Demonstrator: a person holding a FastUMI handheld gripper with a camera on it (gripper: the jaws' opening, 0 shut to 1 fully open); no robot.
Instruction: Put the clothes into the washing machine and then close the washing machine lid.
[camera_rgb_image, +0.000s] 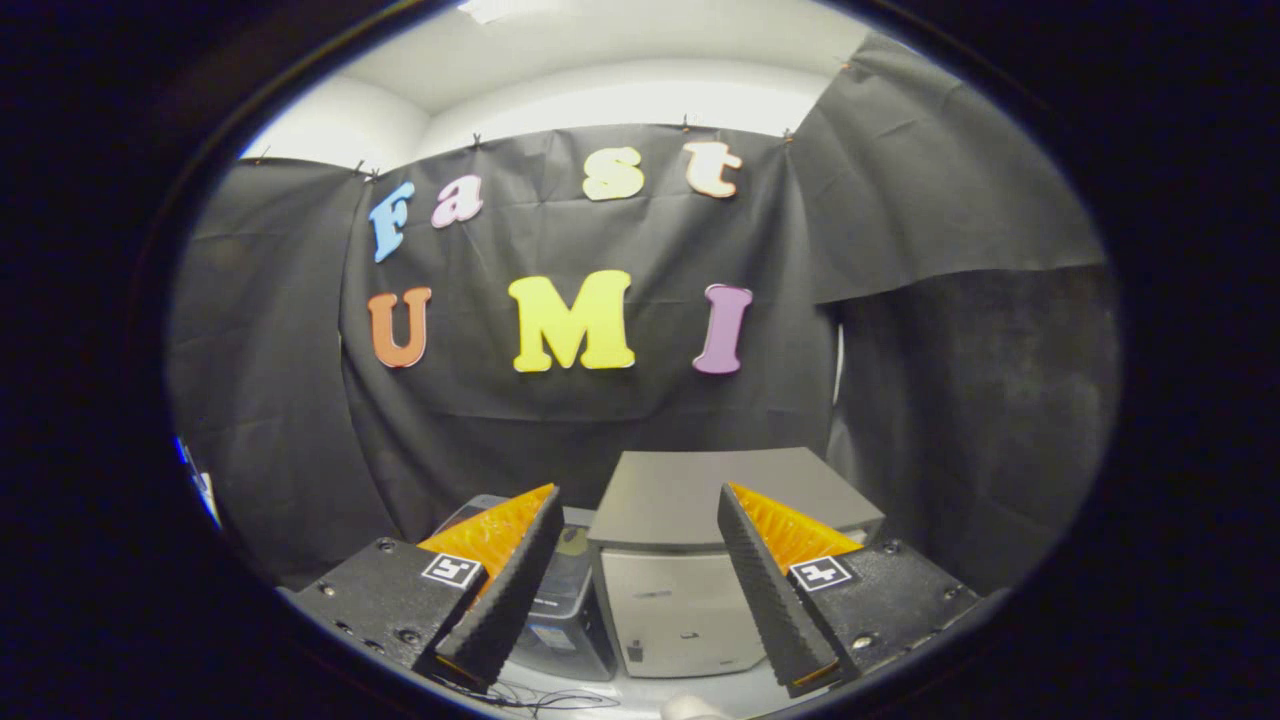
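Observation:
My gripper (638, 490) stands open with nothing between its fingers. It is raised and looks level across the booth. Beyond and below the fingers a pale box-shaped appliance (680, 610) stands with a flat grey top (690, 485), which looks closed. To its left, partly hidden by the left finger, is a darker, lower appliance (565, 600) with a rounded top; I cannot tell whether its lid is up. A small pale scrap (692, 708) shows on the surface just under the fingers; too little of it shows to tell whether it is cloth.
Black cloth walls (560, 420) close the booth behind and on both sides of the appliances. Thin dark cables (545, 697) lie on the light surface in front of the darker appliance.

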